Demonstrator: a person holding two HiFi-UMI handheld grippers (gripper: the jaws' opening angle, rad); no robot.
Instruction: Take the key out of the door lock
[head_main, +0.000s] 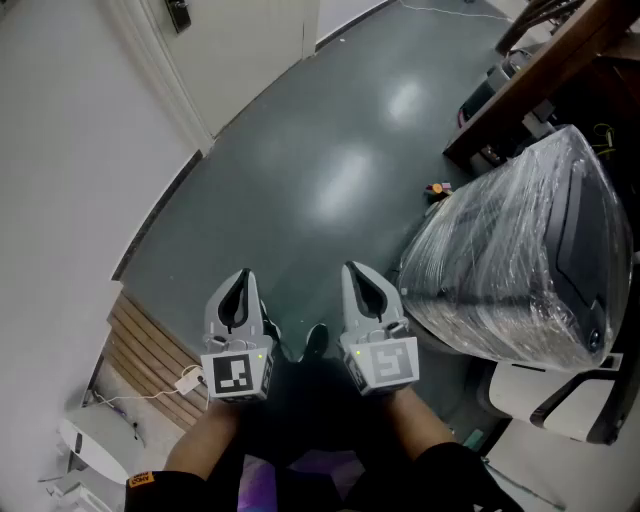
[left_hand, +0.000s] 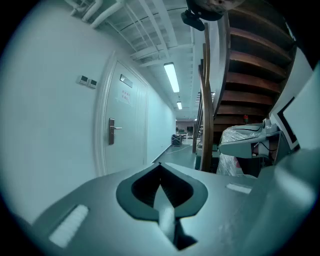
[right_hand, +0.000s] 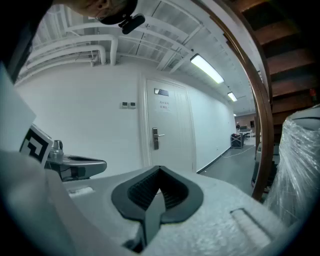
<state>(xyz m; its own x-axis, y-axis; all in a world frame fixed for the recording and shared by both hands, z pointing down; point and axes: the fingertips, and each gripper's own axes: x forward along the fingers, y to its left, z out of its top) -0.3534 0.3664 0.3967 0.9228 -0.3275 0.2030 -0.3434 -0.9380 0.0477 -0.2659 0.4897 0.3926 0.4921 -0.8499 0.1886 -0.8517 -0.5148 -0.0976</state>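
Standing well off from door (right_hand: 170, 125); key too small to see. left gripper (head_main: 243, 275) and right gripper (head_main: 353, 270) both closed, empty. Should walk up, open jaws at lock (right_hand: 156, 139).

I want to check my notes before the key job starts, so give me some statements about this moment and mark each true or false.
1. The left gripper and the right gripper both have their jaws together. True.
2. The left gripper holds a key. False: nothing is between its jaws.
3. The door is shut. True.
4. The right gripper touches the door's handle. False: the door stands well away from both grippers.
5. A plastic-wrapped object stands at the person's right. True.
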